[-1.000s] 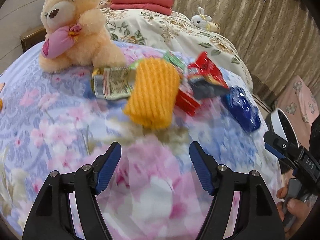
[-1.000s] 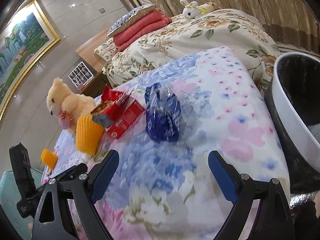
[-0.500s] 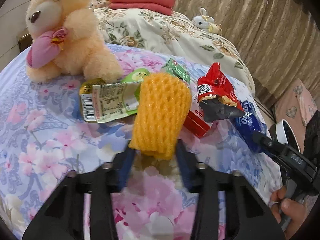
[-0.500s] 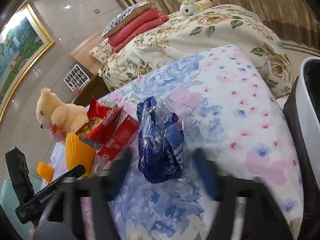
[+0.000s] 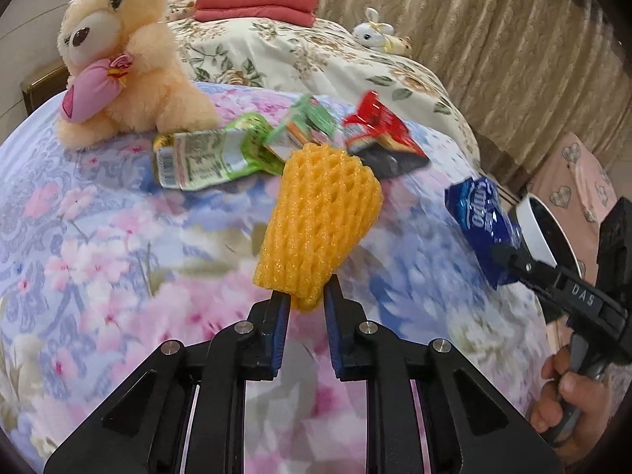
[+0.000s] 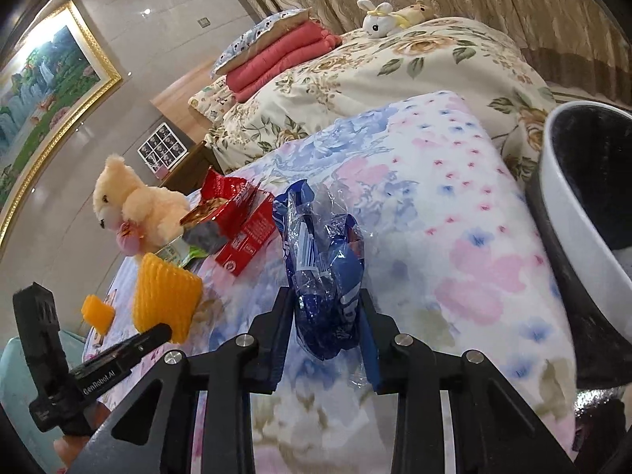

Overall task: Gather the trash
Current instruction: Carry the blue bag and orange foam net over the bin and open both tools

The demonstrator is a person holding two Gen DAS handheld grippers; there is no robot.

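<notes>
My left gripper [image 5: 307,308] is shut on the near end of an orange foam fruit net [image 5: 320,213], held up off the floral bedspread [image 5: 98,245]. My right gripper [image 6: 327,328] is shut on a crumpled blue plastic wrapper [image 6: 324,260], which also shows in the left wrist view [image 5: 480,221]. On the bed behind lie a green snack bag [image 5: 205,158], a red snack bag [image 5: 379,130] and a red box [image 6: 249,241]. The white-rimmed black trash bin [image 6: 572,213] stands right of the bed.
A cream teddy bear [image 5: 118,63] sits at the bed's back left. A second bed holds folded red blankets [image 5: 256,4] and a white bunny toy [image 5: 373,33]. A small orange piece [image 6: 96,312] lies at the far left. Curtains hang behind.
Both grippers moved forward and closed: the left on the orange foam net, the right on the blue wrapper. Both items now sit lifted off the bedspread.
</notes>
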